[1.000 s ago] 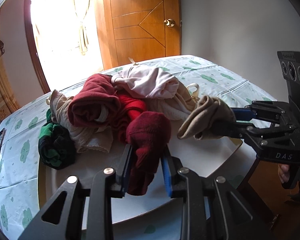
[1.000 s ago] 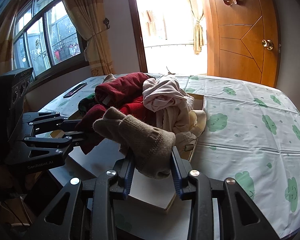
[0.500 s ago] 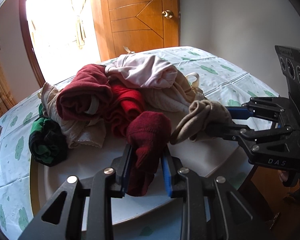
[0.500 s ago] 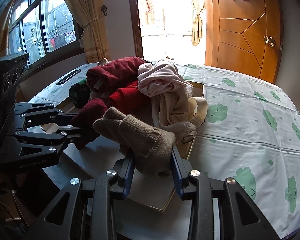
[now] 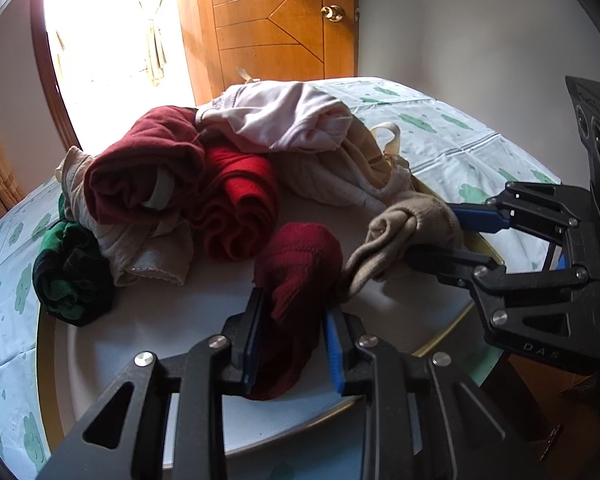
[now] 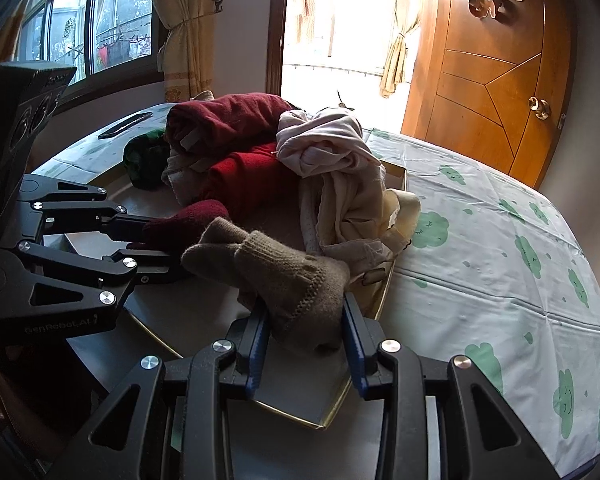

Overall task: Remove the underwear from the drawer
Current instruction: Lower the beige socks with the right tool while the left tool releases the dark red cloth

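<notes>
Both tools pinch knitted bundles over the drawer (image 5: pixel 440 344).
The tan bundle (image 6: pixel 296 280) in the right tool (image 6: pixel 306 344) or the maroon bundle (image 5: pixel 296 280) in the left tool (image 5: pixel 294 344) could snag the pile of clothes (image 5: pixel 236 168).

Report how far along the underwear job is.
Done: a pile of garments already lies on the white tray on the bed. In hand: left gripper clamps a dark red knit piece; right gripper clamps a beige knit piece, both low over the tray. Left: releasing them. The drawer is out of view.
</notes>
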Demonstrator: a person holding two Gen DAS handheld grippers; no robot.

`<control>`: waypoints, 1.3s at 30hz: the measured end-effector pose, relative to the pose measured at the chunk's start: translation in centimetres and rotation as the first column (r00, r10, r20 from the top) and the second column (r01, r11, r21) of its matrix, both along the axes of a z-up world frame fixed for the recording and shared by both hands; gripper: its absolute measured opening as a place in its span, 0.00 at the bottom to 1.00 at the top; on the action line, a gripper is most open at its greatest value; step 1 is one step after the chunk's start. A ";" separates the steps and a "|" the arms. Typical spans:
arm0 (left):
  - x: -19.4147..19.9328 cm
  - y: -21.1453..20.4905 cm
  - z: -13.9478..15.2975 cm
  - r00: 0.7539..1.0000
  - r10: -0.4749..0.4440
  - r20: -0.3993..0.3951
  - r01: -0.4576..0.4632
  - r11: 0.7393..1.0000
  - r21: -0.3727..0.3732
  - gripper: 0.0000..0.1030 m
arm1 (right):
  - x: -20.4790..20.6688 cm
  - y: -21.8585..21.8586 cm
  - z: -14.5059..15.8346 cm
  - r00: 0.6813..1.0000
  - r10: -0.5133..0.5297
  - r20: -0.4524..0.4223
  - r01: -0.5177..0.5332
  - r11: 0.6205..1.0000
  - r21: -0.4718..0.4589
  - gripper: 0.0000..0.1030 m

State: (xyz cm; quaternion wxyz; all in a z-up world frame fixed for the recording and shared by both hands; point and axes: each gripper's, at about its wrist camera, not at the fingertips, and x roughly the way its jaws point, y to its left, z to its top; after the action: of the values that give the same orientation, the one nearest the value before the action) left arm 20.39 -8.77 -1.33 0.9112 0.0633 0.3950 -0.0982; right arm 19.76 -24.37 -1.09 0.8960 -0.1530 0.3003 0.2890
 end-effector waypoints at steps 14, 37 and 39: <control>0.1 -0.3 -0.4 1.000 -0.002 0.008 0.002 1.000 0.009 0.30 | -0.7 -0.2 -0.1 1.000 0.001 0.002 -0.001 1.000 0.011 0.36; -1.0 0.0 -0.1 0.999 0.014 0.032 -0.014 1.000 0.005 0.62 | -1.6 -0.5 0.2 1.000 0.011 0.027 -0.013 0.998 0.065 0.59; -1.1 0.0 -0.1 0.999 0.015 0.031 -0.015 1.000 0.007 0.65 | -1.7 -0.4 0.2 0.999 0.008 0.036 -0.011 0.998 0.062 0.62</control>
State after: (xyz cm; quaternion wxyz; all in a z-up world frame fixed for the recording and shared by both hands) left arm 19.31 -8.74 -1.39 0.9178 0.0650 0.3815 -0.0888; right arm 18.09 -24.74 -0.84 0.9042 -0.1315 0.2745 0.2997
